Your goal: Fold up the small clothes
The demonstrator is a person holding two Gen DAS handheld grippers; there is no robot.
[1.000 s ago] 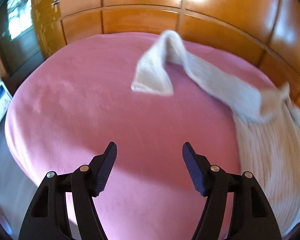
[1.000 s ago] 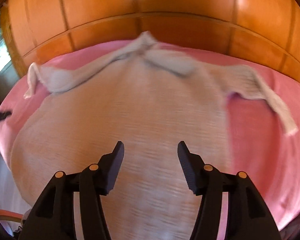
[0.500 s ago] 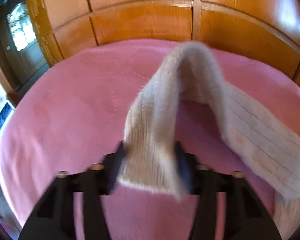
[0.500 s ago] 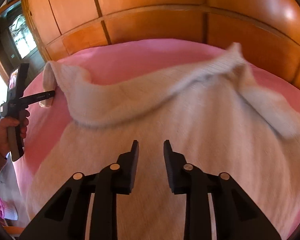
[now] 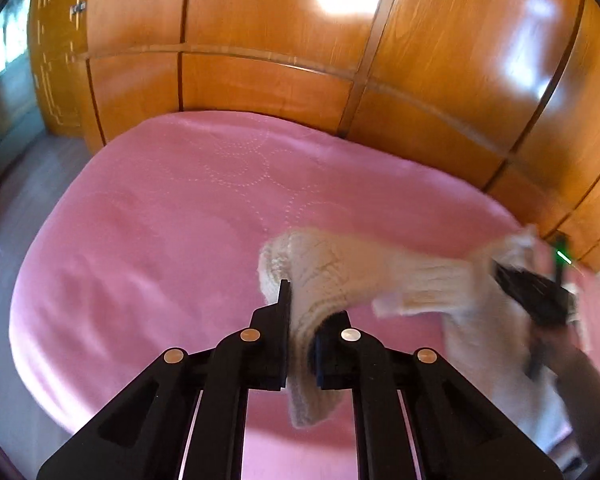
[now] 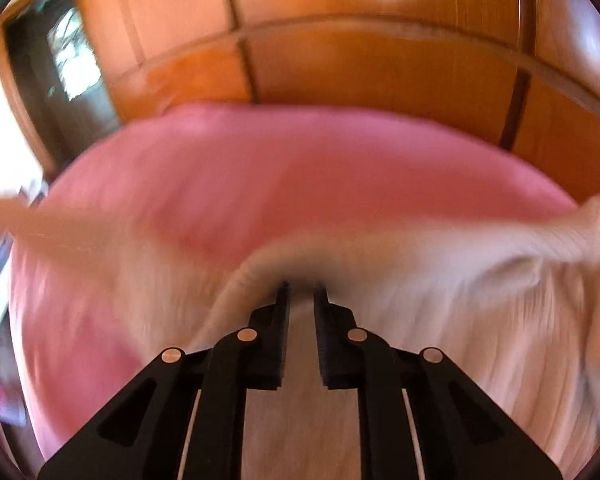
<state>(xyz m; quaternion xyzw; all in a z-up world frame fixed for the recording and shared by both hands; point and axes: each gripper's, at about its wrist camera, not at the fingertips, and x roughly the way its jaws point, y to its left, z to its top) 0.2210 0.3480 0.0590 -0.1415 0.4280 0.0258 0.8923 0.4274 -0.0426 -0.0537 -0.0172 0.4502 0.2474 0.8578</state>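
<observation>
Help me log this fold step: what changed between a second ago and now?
Both grippers' jaws have just been closing on the cream sweater. The left gripper, open over bare pink cover before, now pinches the sleeve and has lifted it off the bed. The right gripper has clamped a fold of the body. The pink bedcover and wooden wardrobe are unchanged.

Open bed to the left, wood panels close behind

The pink bed (image 5: 148, 240) lies bare across its left and far parts, leaving wide room there for a gripper. The wooden wall panels (image 5: 268, 80) rise right at the bed's far edge and close that side off. On the right the cream sweater (image 5: 380, 276) stretches across above the bed, with the right gripper (image 5: 512, 280) in it.
</observation>
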